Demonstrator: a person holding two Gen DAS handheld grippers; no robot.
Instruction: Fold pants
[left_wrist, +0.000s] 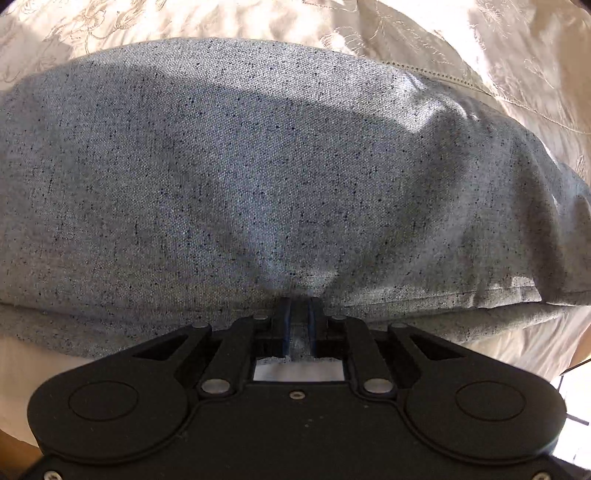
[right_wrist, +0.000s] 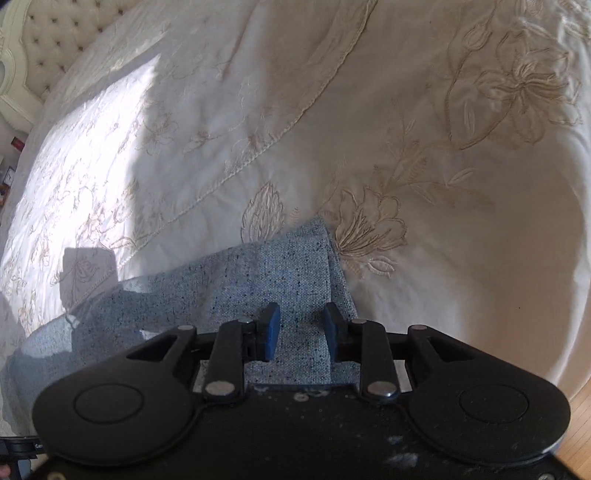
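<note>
The pants (left_wrist: 258, 177) are blue-grey speckled cloth, lying folded on a cream embroidered bedspread (left_wrist: 517, 55). In the left wrist view they fill most of the frame, with a hem edge running along the bottom right. My left gripper (left_wrist: 299, 314) points down at the near edge of the cloth. Its jaws stand a narrow gap apart, and puckered cloth shows in that gap. In the right wrist view a folded corner of the pants (right_wrist: 295, 266) lies on the bedspread (right_wrist: 443, 147). My right gripper (right_wrist: 302, 325) hovers just over that corner, open, with nothing pinched.
A tufted headboard (right_wrist: 55, 33) stands at the far left of the right wrist view. Sunlight falls in a bright patch across the bedspread there. Wooden floor (right_wrist: 576, 417) shows past the bed's edge at the lower right.
</note>
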